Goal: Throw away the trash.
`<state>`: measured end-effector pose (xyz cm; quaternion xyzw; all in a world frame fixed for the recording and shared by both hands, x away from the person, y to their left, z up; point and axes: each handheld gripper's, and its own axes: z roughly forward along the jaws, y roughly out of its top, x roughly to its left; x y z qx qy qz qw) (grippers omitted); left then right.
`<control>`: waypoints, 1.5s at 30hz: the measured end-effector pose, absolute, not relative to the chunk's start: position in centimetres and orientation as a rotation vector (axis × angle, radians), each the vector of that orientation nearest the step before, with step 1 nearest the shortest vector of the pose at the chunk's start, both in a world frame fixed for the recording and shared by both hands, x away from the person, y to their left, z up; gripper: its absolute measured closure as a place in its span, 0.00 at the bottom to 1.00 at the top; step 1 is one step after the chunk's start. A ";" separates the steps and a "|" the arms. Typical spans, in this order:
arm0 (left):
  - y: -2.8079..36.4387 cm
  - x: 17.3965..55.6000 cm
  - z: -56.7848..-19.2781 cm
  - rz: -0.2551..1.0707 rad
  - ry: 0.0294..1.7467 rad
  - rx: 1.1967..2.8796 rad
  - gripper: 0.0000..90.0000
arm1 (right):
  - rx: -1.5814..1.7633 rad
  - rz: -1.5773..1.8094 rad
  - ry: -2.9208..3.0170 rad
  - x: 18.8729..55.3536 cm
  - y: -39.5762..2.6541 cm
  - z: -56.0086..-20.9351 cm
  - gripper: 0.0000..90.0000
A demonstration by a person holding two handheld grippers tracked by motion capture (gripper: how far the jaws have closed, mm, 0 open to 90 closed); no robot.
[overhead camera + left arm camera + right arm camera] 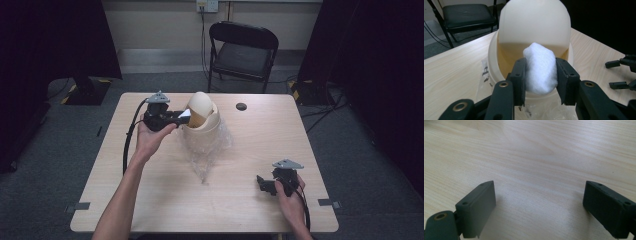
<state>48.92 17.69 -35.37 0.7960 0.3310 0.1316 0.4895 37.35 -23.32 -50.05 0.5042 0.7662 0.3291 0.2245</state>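
Observation:
A cream waste bin (202, 120) with a swing lid (199, 103) stands at the table's middle back, on a clear plastic bag (207, 152). My left gripper (184, 116) is at the bin's left side, shut on a white crumpled wad (540, 68), which it holds right at the lid's opening (506, 53). The lid (534, 22) rises behind the wad. My right gripper (261, 184) rests near the table's front right, jaws wide open over bare wood, nothing between its fingers (477, 207).
A black folding chair (243, 50) stands behind the table. A dark round hole (241, 106) is in the tabletop right of the bin. The right gripper (624, 72) lies at the far right in the left gripper view.

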 end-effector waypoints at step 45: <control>13.5 52.2 -38.5 0.289 0.850 2.088 0.62 | 1.389 0.907 2.115 37.3 -23.3 -50.0 0.11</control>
